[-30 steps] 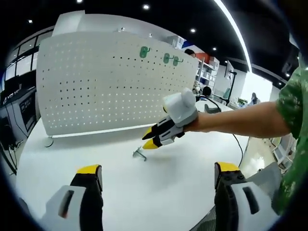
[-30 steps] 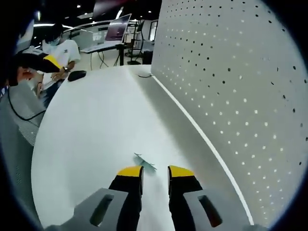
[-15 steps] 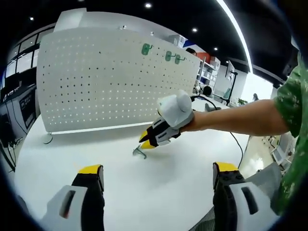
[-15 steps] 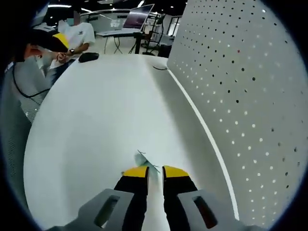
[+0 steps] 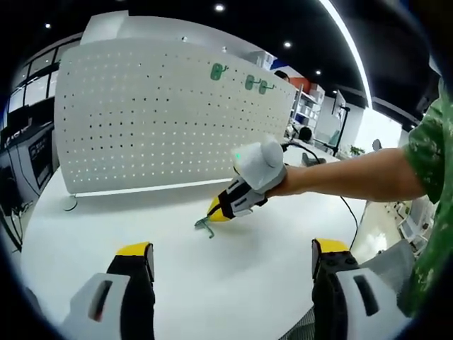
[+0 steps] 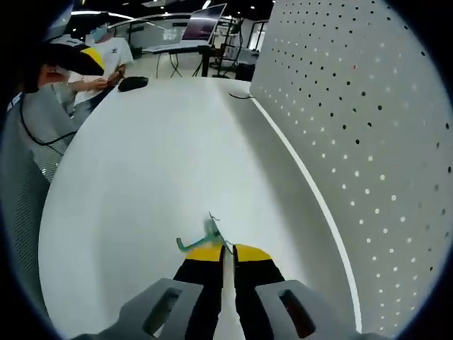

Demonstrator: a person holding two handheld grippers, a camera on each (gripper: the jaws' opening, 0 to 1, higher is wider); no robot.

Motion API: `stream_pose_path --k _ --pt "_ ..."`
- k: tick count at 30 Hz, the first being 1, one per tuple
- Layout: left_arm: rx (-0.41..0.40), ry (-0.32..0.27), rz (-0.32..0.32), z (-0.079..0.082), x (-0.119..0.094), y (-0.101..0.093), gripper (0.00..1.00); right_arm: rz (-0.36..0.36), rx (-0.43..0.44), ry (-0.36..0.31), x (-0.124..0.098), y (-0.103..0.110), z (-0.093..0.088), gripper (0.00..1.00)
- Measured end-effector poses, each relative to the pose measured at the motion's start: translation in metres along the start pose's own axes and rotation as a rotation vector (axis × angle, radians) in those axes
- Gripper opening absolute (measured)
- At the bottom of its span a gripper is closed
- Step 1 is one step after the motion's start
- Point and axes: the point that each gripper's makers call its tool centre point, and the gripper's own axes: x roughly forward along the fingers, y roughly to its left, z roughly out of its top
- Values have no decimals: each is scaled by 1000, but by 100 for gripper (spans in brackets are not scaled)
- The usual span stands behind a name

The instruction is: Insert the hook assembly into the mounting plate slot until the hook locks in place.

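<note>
1. Left gripper (image 5: pixel 230 258) right up front in the left gripper view: jaws spread wide, nothing between them, hovering over the white tabletop (image 5: pixel 106 219).
2. A bit further out, right gripper (image 5: pixel 218 210) coming in from the right side of that view on a bare forearm, green patterned sleeve (image 5: pixel 432 152) at the edge. Yellow tips down at the tabletop, right on the hook assembly (image 5: pixel 204 224).
3. In the right gripper view, right gripper (image 6: pixel 222 249) with jaws nearly together, just a thin slit left, pinching the hook assembly (image 6: pixel 205 234) at the tips. Teal-ish little piece with a thin wire bit sticking out ahead; looks resting on or barely off the tabletop (image 6: pixel 141 156), can't tell which.
4. Past that, the mounting plate (image 5: pixel 163 120): big white pegboard standing upright along the far side of the tabletop, full of small holes. In the right gripper view it runs up the right side (image 6: pixel 368 106), well apart from the hook assembly.
5. Up high on the pegboard, three green hooks (image 5: pixel 245 82) already hanging near the top edge.
6. Farthest back in the right gripper view: a dark mouse-like thing (image 6: pixel 132 83) near the tabletop's far edge, a person in a white shirt (image 6: pixel 106 60) beyond it, monitor (image 6: pixel 204 22) behind.
</note>
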Motion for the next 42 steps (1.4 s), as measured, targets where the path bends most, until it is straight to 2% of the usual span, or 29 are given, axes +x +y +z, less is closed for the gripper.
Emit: stream_pose_path --k 4,14,19,23,33,38,42 --pt "1 3 -4 0 1 0 93 8 24 -12 -1 4 2 4" --pt "11 8 -15 1 4 -1 92 7 14 -37 -1 7 5 0" --pt "16 16 -19 -1 4 -1 92 13 73 -58 -4 9 4 0" --pt "28 18 -30 -1 5 -2 91 27 195 -90 -8 11 3 0" --pt "58 5 -57 6 6 -4 88 45 376 -135 -25 15 -1 0" --pt "74 -3 -79 8 7 -8 87 75 579 -198 -35 19 0 0" --pt "80 -7 -90 9 6 -11 86 105 758 -290 -48 18 8 0"
